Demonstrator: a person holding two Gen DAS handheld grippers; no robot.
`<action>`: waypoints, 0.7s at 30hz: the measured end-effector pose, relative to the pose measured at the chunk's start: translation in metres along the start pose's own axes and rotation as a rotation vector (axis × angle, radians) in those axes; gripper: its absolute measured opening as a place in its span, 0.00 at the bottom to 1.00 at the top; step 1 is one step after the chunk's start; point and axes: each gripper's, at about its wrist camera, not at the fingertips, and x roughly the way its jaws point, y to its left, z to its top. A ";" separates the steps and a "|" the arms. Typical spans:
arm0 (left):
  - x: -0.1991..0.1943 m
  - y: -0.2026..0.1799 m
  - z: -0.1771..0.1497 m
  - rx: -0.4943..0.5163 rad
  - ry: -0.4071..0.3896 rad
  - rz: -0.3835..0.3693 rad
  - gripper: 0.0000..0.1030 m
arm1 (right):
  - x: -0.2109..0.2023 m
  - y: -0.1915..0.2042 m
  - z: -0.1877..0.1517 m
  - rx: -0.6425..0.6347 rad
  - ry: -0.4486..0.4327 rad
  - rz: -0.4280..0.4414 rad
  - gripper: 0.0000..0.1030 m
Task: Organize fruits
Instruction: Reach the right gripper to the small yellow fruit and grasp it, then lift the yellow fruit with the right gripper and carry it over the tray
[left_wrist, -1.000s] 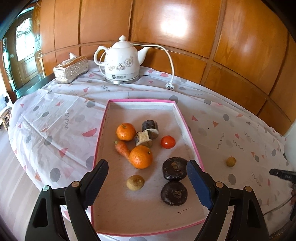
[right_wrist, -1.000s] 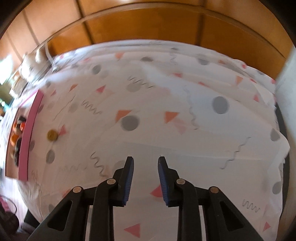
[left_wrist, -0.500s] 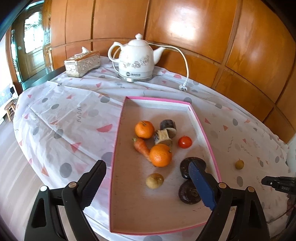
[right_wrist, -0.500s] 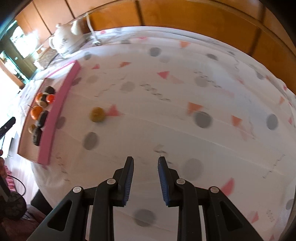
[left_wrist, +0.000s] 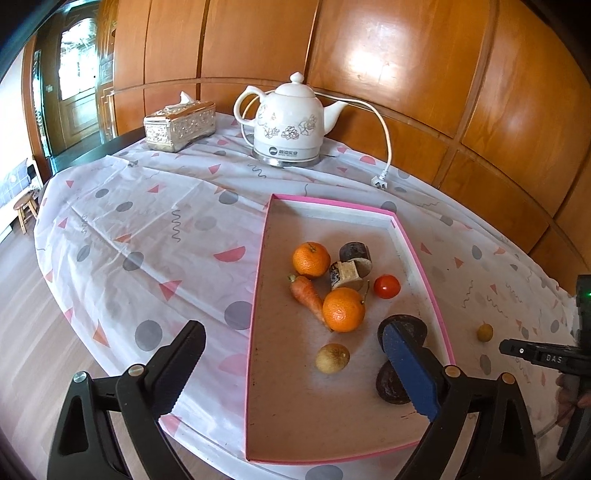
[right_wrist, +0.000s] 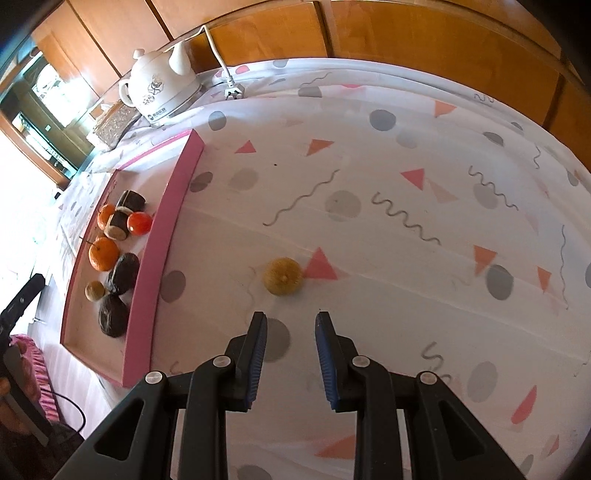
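The left gripper (left_wrist: 295, 365) hangs over the near end of the pink tray (left_wrist: 255, 295), its right finger (left_wrist: 410, 369) covering part of two dark round fruits (left_wrist: 393, 382). Its jaws are opening wide, with nothing pressed between them. A small yellow fruit (right_wrist: 283, 276) lies on the patterned cloth (right_wrist: 406, 184) outside the tray, just ahead of the right gripper (right_wrist: 290, 356), whose jaws are nearly closed and empty, touching nothing.

left tongs (left_wrist: 295, 369) opening, right tongs (right_wrist: 290, 356) closed
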 end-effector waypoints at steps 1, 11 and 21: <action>-0.001 0.001 0.000 0.000 -0.001 0.000 0.94 | 0.002 0.002 0.002 0.001 -0.003 0.001 0.26; -0.004 0.016 -0.002 -0.029 0.003 0.021 0.96 | 0.025 0.012 0.015 -0.004 0.012 -0.049 0.28; -0.002 0.018 -0.003 -0.032 0.013 0.022 0.96 | 0.032 0.025 0.020 -0.089 -0.007 -0.118 0.24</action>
